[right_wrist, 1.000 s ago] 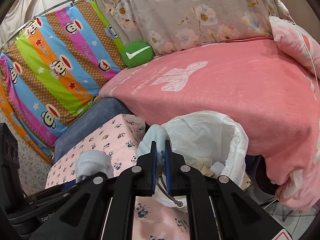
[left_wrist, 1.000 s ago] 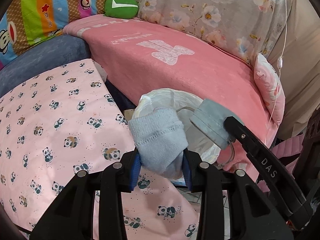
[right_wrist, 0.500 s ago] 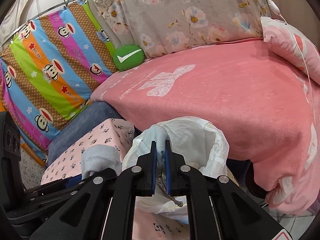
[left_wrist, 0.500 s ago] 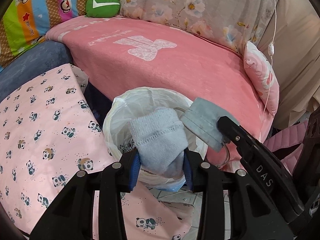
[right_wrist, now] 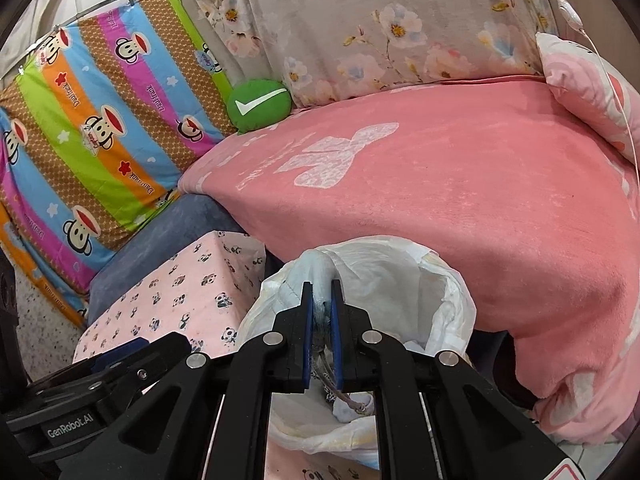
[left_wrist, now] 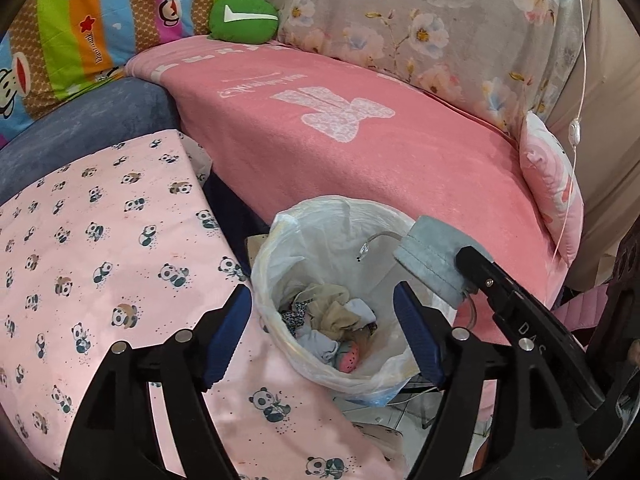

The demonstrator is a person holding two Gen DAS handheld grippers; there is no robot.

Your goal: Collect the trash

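Observation:
A bin lined with a white plastic bag point(left_wrist: 320, 224) stands between the pink sofa and the panda-print table; it also shows in the right wrist view point(right_wrist: 400, 280). Inside lie crumpled cloths and a pale blue sock point(left_wrist: 320, 342). My left gripper point(left_wrist: 322, 332) is open and empty, above the bin's near rim. My right gripper point(right_wrist: 321, 312) is shut on a grey-blue face mask point(right_wrist: 316, 276), held over the bin's mouth. In the left wrist view the mask point(left_wrist: 432, 260) hangs from the right gripper's fingertips point(left_wrist: 470, 258) over the bin's right rim, its ear loop dangling.
A pink blanket covers the sofa seat point(left_wrist: 360, 148). A panda-print cloth covers the table point(left_wrist: 100, 260) at left. A green cushion point(left_wrist: 244, 18) and a striped monkey-print cushion point(right_wrist: 100, 128) lie at the back. A pink pillow point(left_wrist: 552, 184) is at right.
My left gripper has opened and the pale blue sock it held has dropped into the bin. My right gripper, still holding the mask, has moved over the bin.

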